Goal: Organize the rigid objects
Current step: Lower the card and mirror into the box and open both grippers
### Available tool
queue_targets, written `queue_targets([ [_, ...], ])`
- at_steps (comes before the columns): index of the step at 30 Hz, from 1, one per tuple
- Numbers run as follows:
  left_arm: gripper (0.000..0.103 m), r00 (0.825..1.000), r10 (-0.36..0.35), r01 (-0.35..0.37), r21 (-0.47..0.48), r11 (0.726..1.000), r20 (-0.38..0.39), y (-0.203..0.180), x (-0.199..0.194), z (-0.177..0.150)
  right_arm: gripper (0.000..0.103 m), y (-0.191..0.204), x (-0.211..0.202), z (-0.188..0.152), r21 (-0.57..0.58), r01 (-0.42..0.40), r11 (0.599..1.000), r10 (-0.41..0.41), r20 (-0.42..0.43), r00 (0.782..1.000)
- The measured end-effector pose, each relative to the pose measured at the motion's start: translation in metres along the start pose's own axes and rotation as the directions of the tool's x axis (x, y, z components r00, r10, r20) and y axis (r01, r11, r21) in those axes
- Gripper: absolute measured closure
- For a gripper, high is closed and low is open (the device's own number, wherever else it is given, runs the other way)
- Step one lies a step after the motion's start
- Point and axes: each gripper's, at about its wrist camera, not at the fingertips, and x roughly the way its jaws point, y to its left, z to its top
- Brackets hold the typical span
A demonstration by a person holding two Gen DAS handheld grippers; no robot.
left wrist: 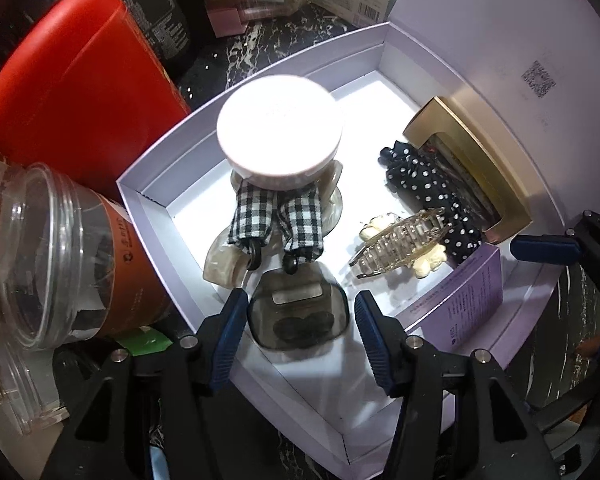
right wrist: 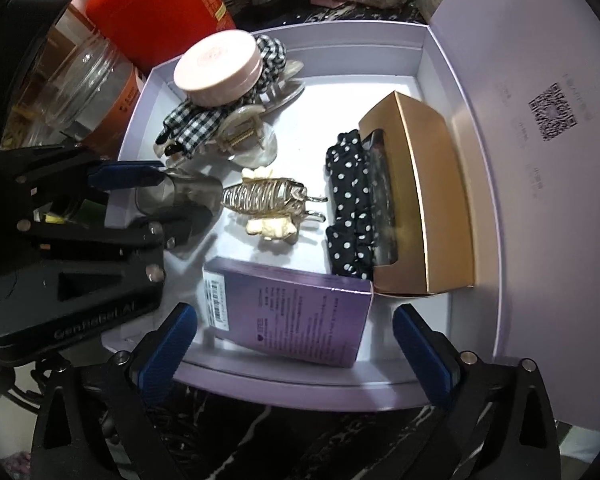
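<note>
A white open box (left wrist: 152,216) (right wrist: 428,64) holds the objects. My left gripper (left wrist: 300,312) (right wrist: 162,200) is open, its fingers on either side of a smoky grey hair clip (left wrist: 298,316) (right wrist: 176,196) at the box's near wall; touch cannot be told. Beyond it stand a pink-lidded round jar (left wrist: 280,132) (right wrist: 218,66) on gingham clips (left wrist: 276,216), a clear claw clip (left wrist: 400,244) (right wrist: 268,200), a polka-dot scrunchie (left wrist: 428,184) (right wrist: 350,204), a gold box (left wrist: 472,160) (right wrist: 428,196) and a purple box (left wrist: 468,296) (right wrist: 288,312). My right gripper (right wrist: 294,348) (left wrist: 540,246) is open and empty over the purple box.
A red canister (left wrist: 68,88) (right wrist: 156,4) and a clear plastic jar (left wrist: 48,256) (right wrist: 84,84) stand left of the box. The box's lid (right wrist: 540,160) stands upright on the right. Packages crowd the dark marble counter (left wrist: 260,44) behind.
</note>
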Motion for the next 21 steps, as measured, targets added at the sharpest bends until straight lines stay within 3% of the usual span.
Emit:
queue_targets([
  [21,0.048,0.998,0.030,-0.028,-0.031,0.999,0.052,-0.002,-0.036,-0.003,0.003,0.004,-0.034,-0.013,0.006,0.021,1.000,-0.022,0.036,0.999],
])
